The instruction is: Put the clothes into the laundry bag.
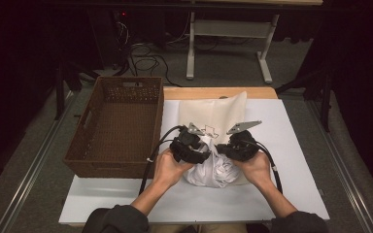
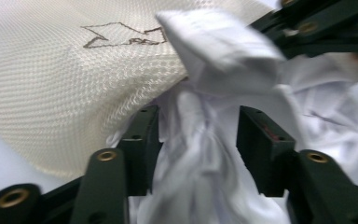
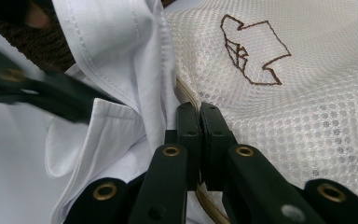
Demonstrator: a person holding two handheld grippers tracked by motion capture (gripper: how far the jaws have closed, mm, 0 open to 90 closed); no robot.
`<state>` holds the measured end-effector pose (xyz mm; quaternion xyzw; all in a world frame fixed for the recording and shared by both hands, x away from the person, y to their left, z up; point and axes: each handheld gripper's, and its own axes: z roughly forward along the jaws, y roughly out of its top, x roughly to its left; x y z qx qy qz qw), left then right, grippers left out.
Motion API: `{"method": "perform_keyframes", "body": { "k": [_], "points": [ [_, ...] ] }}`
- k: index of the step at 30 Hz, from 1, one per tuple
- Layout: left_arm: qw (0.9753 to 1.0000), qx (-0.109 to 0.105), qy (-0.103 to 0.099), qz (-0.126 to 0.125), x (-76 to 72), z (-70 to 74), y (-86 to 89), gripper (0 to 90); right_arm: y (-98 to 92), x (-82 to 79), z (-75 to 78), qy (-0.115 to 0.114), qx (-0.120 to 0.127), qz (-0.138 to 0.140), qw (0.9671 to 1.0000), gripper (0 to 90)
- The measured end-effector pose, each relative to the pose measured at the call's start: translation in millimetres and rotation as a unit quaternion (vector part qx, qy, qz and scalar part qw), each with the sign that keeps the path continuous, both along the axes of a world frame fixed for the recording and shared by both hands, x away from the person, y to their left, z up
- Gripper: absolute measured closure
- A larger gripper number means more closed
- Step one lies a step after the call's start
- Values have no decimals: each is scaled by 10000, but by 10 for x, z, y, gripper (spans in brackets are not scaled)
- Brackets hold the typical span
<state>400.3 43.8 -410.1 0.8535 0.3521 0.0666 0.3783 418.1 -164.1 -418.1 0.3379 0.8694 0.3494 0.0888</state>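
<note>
Dark room, cables on the floor beyond; your white surface (image 1: 291, 145) carries a brown wicker basket (image 1: 114, 126) at your left and the work at centre.

1. Task item: a cream mesh laundry bag (image 1: 221, 114) lies flat in the middle of the surface, its closed end pointing away from you and its mouth toward you. A white shirt (image 1: 213, 170) is bunched at that mouth, part in and part out, between your 2 hands.

2. Right gripper (image 3: 199, 116): jaws pressed together, pinching the edge of the mesh bag just beside the tan trim. Judgement: you hold this rim so the mouth stays lifted and does not slide while cloth is pushed in.

3. Left gripper (image 2: 198, 135): jaws stand apart with a twisted fold of the shirt running between them; cloth touches the inner faces, but no clamp is made. Judgement: this is the feeding hand, set to take or push the next bunch of shirt toward the opening.

4. Bag's embroidered brown outline mark (image 3: 251, 49) sits just beyond the pinched rim, so the grip is on the upper layer.

5. Basket stands empty and close, likely the place for the filled bag.

6. Risk: the pinch catches both layers and shuts the mouth.
</note>
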Motion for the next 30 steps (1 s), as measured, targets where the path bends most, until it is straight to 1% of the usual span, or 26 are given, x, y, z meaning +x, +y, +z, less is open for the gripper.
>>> {"method": "perform_keyframes", "body": {
  "k": [3,5,8,10,12,13,14,15,16,18,19,20,22,24,27,28,29,30],
  "points": [
    [10000,-84,-43,-17,-57,140,41,432,21,-1,-5,-33,-41,38,10000,892],
    [9999,-95,-105,-17,-73,230,21,410,33,-3,-2,-16,-55,27,10000,892],
    [9996,4,-281,56,-41,344,-63,393,35,-1,0,-33,-99,64,9999,892],
    [9993,21,-335,133,5,365,-119,398,37,-4,0,-33,-97,63,9999,892],
    [9989,88,-407,212,57,348,-179,417,38,-11,3,-15,-80,39,10000,892],
    [9991,70,-368,205,82,328,-196,442,31,-10,4,-48,-104,76,9999,892],
    [9992,80,-342,190,104,303,-203,498,30,-13,6,-45,-89,73,9999,892],
    [9993,88,-331,146,119,277,-206,595,27,-15,8,-41,-97,68,9999,892],
    [9996,108,-250,55,132,257,-199,686,25,-20,13,-13,-91,36,10000,892],
    [9998,165,-82,-82,126,207,-201,780,19,-23,23,8,-79,28,10000,892],
    [9997,209,-55,-138,110,182,-203,816,14,-21,29,-10,-89,47,9999,892],
    [9995,254,-4,-195,89,161,-203,831,5,-15,32,-49,-86,63,9999,892],
    [9991,322,48,-283,46,105,-209,850,0,-18,49,-35,-45,2,10000,892],
    [9986,393,100,-326,25,42,-215,856,-5,-17,71,-92,19,5,10000,893],
    [9989,320,187,-286,63,-53,-221,859,-7,-30,142,-204,134,58,9997,893],
    [9993,260,177,-219,83,-77,-234,859,-3,-42,173,-211,184,65,9996,893],
    [9997,203,57,-145,112,-99,-252,858,2,-50,200,-197,232,87,9995,893],
    [9996,245,-73,-70,139,-111,-267,857,7,-55,220,-214,244,117,9994,893]
  ]
}}
